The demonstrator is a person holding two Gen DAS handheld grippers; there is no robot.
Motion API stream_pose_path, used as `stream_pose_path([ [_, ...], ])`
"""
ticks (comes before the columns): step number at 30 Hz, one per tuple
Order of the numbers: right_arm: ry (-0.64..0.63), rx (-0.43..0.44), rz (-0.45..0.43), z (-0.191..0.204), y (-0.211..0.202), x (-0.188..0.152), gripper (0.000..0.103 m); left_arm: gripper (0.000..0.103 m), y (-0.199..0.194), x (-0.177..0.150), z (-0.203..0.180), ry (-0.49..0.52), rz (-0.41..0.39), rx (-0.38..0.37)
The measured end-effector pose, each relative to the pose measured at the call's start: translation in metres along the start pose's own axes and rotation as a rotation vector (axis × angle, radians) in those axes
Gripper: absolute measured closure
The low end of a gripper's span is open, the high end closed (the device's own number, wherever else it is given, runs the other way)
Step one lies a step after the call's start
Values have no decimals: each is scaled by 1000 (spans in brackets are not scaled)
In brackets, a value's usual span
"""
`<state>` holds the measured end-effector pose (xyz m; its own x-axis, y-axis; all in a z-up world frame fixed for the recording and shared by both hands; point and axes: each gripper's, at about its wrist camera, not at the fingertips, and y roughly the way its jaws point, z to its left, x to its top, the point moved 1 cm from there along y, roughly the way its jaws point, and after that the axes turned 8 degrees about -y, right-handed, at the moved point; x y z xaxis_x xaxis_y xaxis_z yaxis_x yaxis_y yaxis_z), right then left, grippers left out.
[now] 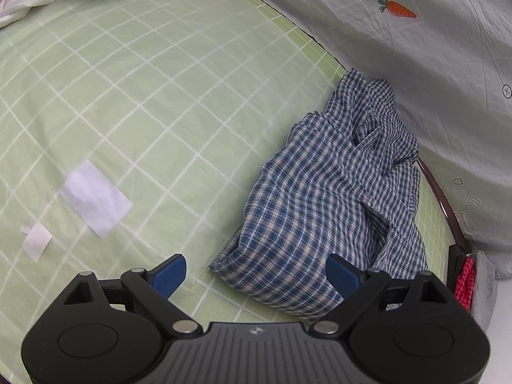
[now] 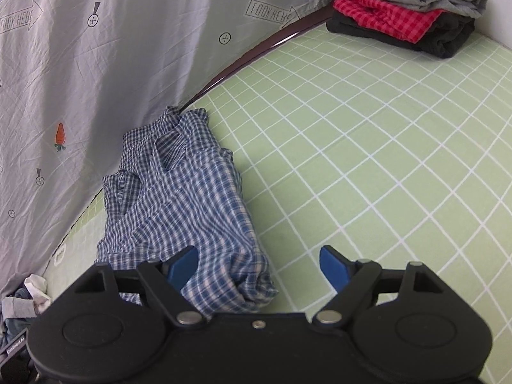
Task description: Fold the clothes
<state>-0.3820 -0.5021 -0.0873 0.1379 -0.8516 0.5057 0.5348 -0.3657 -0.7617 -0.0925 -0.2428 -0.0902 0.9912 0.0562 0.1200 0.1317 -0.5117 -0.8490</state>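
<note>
Left gripper (image 1: pixel 256 273) and right gripper (image 2: pixel 259 267) spread wide, empty, over blue checked shirt (image 2: pixel 188 198), grey sheet (image 2: pixel 112 64) printed "LOOK HERE"

Left gripper (image 1: pixel 256 273), right gripper (image 2: pixel 259 267): jaws wide, tilted down.

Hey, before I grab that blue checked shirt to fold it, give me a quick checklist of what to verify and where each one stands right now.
1. Left gripper open and empty: ok, fingers spread, nothing between them.
2. Right gripper open and empty: ok, spread wide over the shirt's near end.
3. Blue checked shirt flat: not ok, it lies crumpled beside the grey sheet.
4. Free room on the green grid mat: ok in the right view.
5. Mat free of loose bits: not ok, white paper scraps lie in the left view.
6. Folded pile out of the way: ok, it sits in the far corner.
</note>
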Motion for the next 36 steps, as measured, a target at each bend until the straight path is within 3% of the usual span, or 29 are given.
stream_pose_path([
  [6, 125, 81, 138, -7, 26, -17, 20, 9, 15, 0, 7, -139, 58, -74],
  [13, 248, 156, 179, -12, 49, -17, 20, 12, 27, 7, 13, -201, 52, -96],
  [18, 339, 192, 213, -18, 66, -19, 32, 17, 37, 8, 14, -240, 80, -128],
  [20, 333, 197, 215, -18, 68, -18, 45, 22, 41, 8, 14, -248, 88, -134],
  [23, 329, 210, 200, -20, 68, -15, 66, 39, 47, 7, 18, -287, 99, -149],
  [25, 336, 226, 189, -22, 68, -14, 73, 76, 47, 5, 25, -323, 107, -191],
  [26, 345, 237, 185, -24, 67, -15, 76, 81, 46, 4, 28, -343, 108, -219],
  [29, 360, 261, 180, -30, 60, -19, 81, 90, 38, -2, 33, -362, 100, -269],
  [36, 374, 265, 160, -48, 20, -33, 82, 92, 12, -34, 38, -317, 133, -264],
])
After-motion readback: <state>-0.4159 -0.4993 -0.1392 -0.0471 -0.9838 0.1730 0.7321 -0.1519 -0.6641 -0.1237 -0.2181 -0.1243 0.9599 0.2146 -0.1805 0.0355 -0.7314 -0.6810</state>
